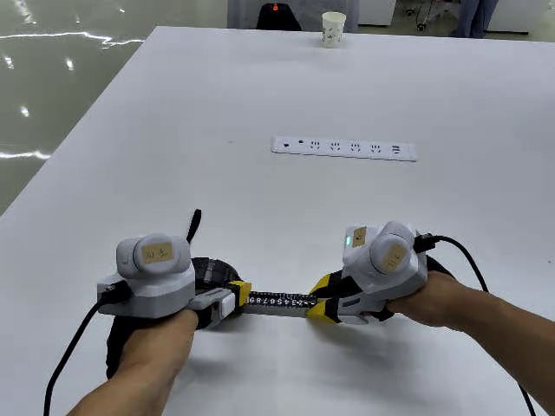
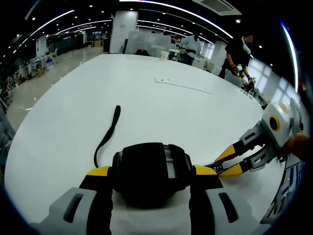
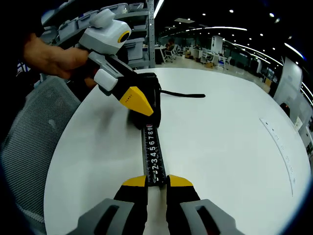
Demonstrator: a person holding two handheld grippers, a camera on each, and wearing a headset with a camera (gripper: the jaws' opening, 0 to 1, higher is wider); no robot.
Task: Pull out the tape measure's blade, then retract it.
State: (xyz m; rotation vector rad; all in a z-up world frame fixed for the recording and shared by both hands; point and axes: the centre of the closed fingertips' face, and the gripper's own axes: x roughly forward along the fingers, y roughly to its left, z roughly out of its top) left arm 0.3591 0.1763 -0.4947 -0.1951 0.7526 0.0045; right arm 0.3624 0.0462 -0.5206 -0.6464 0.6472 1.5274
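Note:
A black tape measure case (image 2: 150,171) rests on the white table, clamped between the yellow-tipped jaws of my left gripper (image 2: 151,171); the case (image 1: 212,276) lies under the left gripper (image 1: 232,297) in the head view. A short length of black blade (image 3: 153,154) with white numbers runs from the case (image 3: 146,100) to my right gripper (image 3: 157,182), which is shut on the blade's end. The blade (image 1: 279,301) lies just above the table between the two grippers, with the right gripper (image 1: 319,299) at its right end. The case's black wrist strap (image 2: 107,134) trails away across the table.
A white power strip (image 1: 343,148) lies mid-table beyond the grippers. A paper cup (image 1: 333,29) stands near the far edge. Cables trail from both grippers toward me. People stand past the table's far end in the left gripper view.

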